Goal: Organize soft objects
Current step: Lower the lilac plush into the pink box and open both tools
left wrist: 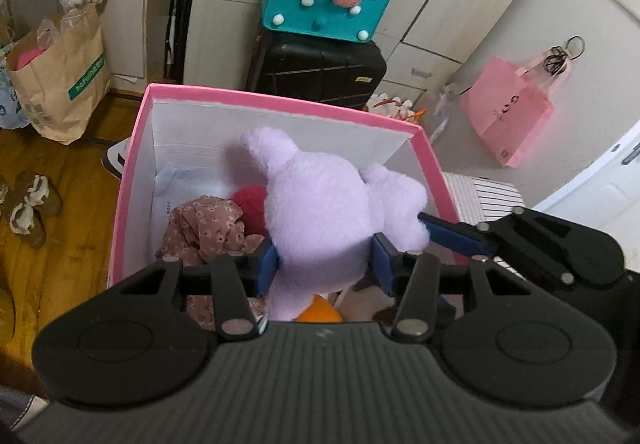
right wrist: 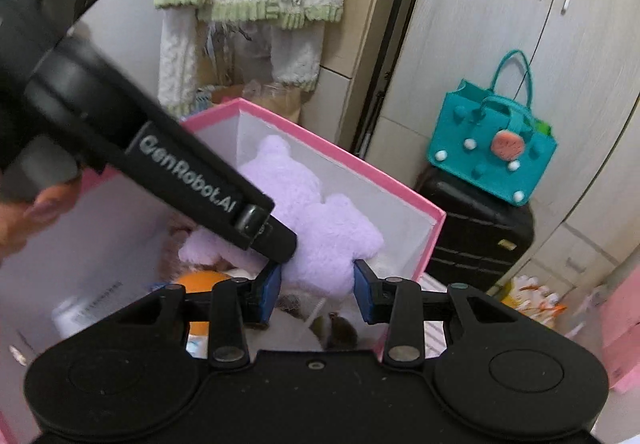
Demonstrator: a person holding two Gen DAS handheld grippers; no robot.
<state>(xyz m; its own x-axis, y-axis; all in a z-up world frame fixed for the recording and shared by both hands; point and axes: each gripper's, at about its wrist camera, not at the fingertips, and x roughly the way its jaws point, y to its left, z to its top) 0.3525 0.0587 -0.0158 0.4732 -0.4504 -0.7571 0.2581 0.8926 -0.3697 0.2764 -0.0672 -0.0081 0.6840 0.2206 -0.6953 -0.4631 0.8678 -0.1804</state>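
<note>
A lilac plush toy (left wrist: 320, 204) sits in the top of a pink box with white inner walls (left wrist: 280, 104). My left gripper (left wrist: 326, 264) is shut on the plush's body, blue pads pressed into its sides. My right gripper (right wrist: 318, 284) is shut on a limb of the same plush (right wrist: 320, 244); it also shows at the right of the left wrist view (left wrist: 456, 236). The left gripper's body (right wrist: 160, 164) crosses the right wrist view. Inside the box lie a floral cloth (left wrist: 208, 228), a red soft item (left wrist: 250, 204) and an orange item (left wrist: 320, 314).
A teal felt bag (left wrist: 328, 0) stands on a black suitcase (left wrist: 316, 68) behind the box. A paper bag (left wrist: 60, 76) and slippers (left wrist: 28, 208) are on the wood floor at left. A pink bag (left wrist: 508, 116) hangs at right. Wardrobe doors (right wrist: 500, 24) stand behind.
</note>
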